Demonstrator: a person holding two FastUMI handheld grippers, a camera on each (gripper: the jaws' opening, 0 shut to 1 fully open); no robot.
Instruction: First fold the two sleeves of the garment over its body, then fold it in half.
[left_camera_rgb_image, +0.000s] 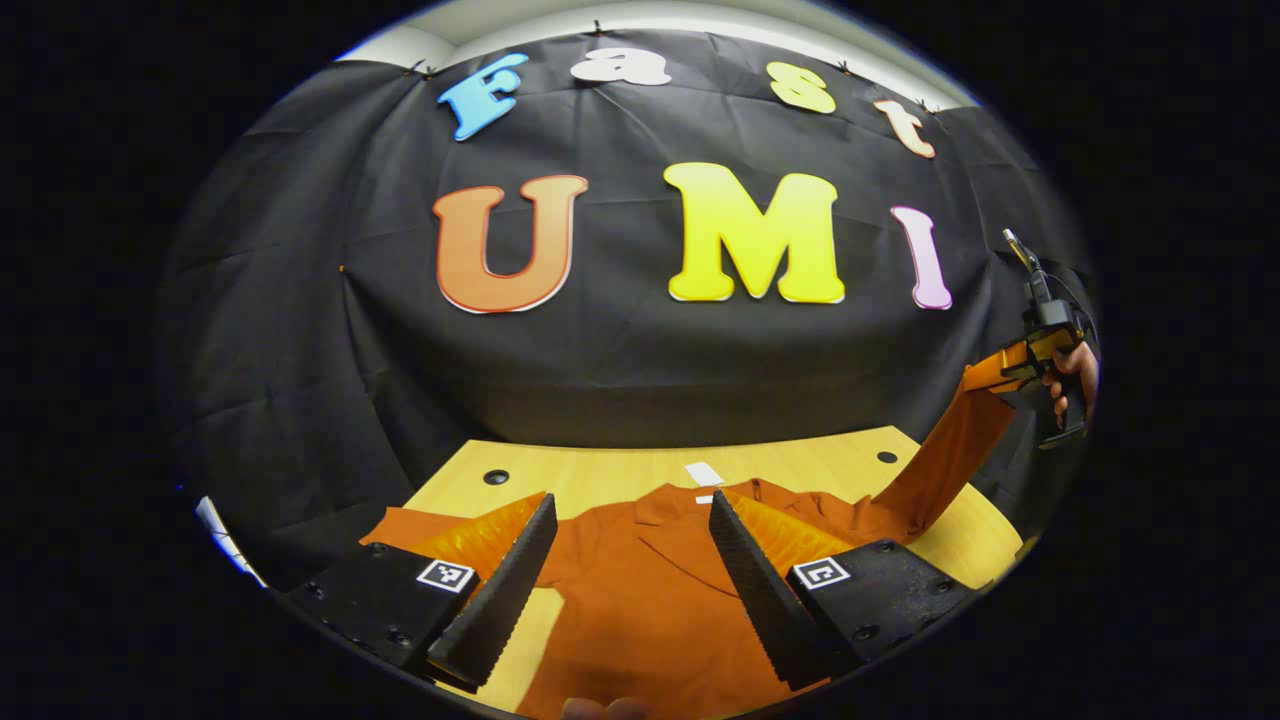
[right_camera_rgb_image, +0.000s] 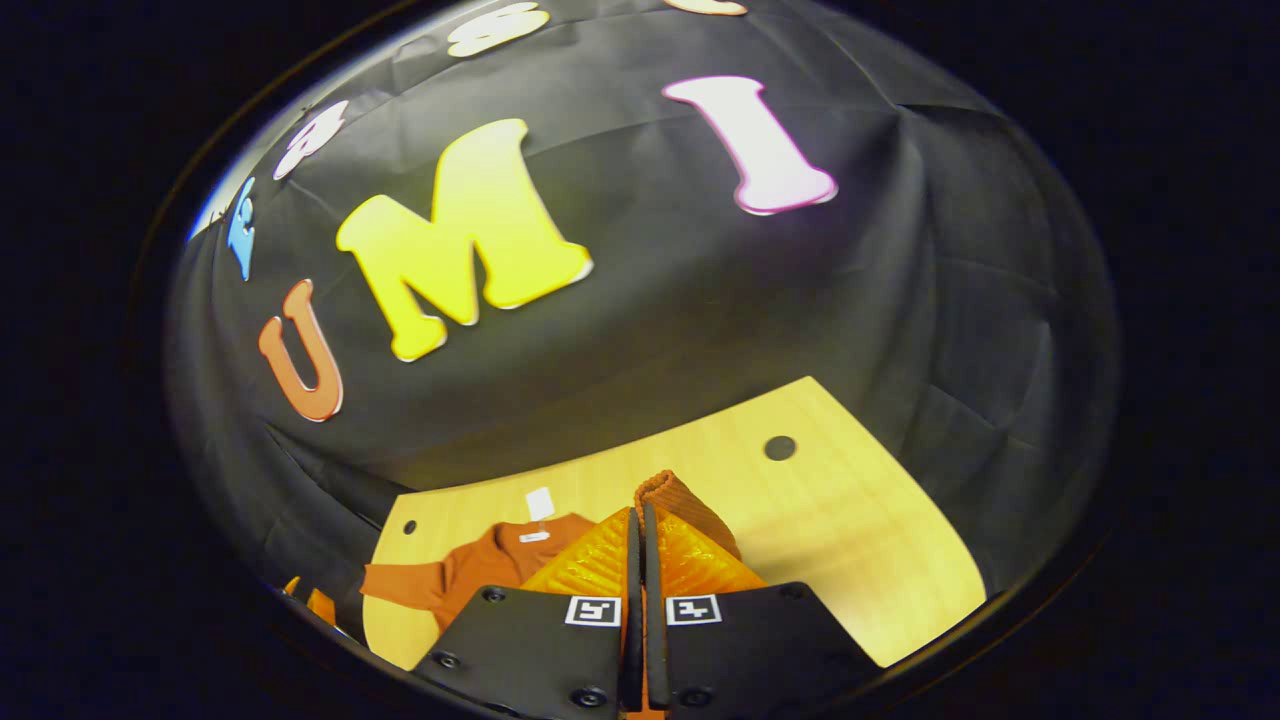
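Overhead, right tongs (right_camera_rgb_image: 637, 530) clamped on raised sleeve cuff (right_camera_rgb_image: 668, 492); left tongs (left_camera_rgb_image: 632, 520) apart above garment (left_camera_rgb_image: 640, 590).

Bare light wooden tabletop (right_camera_rgb_image: 860, 540) lay open at the far right; the rust-orange knit garment (left_camera_rgb_image: 640, 590) covered the near middle, its raised sleeve (left_camera_rgb_image: 945, 455) barring the right side.

1. Garment (left_camera_rgb_image: 640, 600): rust-orange cloth, matt, soft; sleeve cuff (right_camera_rgb_image: 668, 492) just past the right hand-held gripper (right_camera_rgb_image: 637, 540) tips looks ribbed knit.
2. Worktop (left_camera_rgb_image: 620, 470): pale wood-grain, smooth, slight sheen.
3. Left hand-held gripper (left_camera_rgb_image: 632, 520): matt black plastic body w/ screws; fingers (left_camera_rgb_image: 510, 585) w/ toothed black faces, glossy orange ribbed backs.
4. Tag (right_camera_rgb_image: 540, 503) by collar: white, paper-like.
5. Booth wall (left_camera_rgb_image: 620, 370) ahead: black cloth, matt, creased.
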